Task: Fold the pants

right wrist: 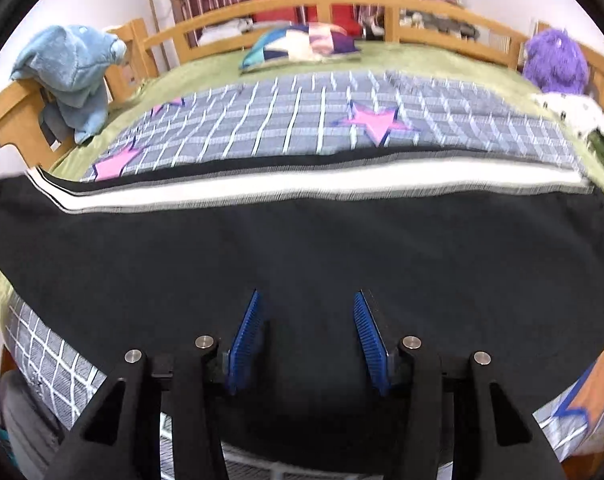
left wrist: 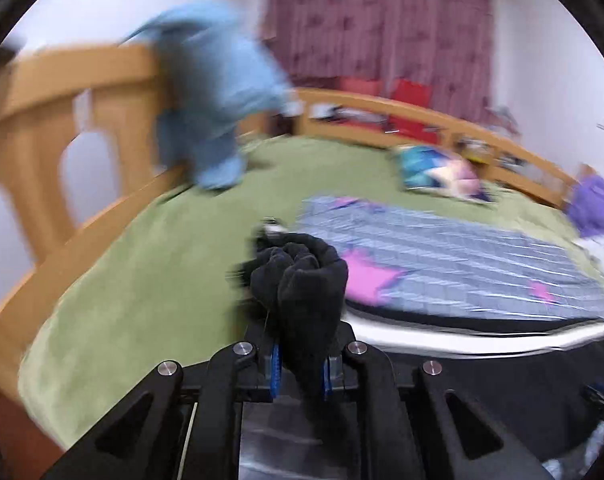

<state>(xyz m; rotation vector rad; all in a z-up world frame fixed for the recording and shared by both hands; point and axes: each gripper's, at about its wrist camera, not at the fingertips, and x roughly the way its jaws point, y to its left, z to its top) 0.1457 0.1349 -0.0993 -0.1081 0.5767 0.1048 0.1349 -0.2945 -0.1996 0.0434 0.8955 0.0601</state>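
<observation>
the left gripper [left wrist: 299,364] is clenched on a bunched end of the black pants [right wrist: 302,248], lifted above the bed [left wrist: 149,264]; the right gripper [right wrist: 306,340] hangs released over the pants, which lie spread across the checked blanket [right wrist: 302,112]. with only one end held, the cloth could drag and wrinkle, or slip free. farther off, a blue towel [right wrist: 73,68] hangs on the bed rail.

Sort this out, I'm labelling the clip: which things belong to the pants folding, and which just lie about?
Job: black pants, left gripper clamping them, open right gripper.
Lying about: blue towel, purple plush toy, patterned pillow, star blanket.
</observation>
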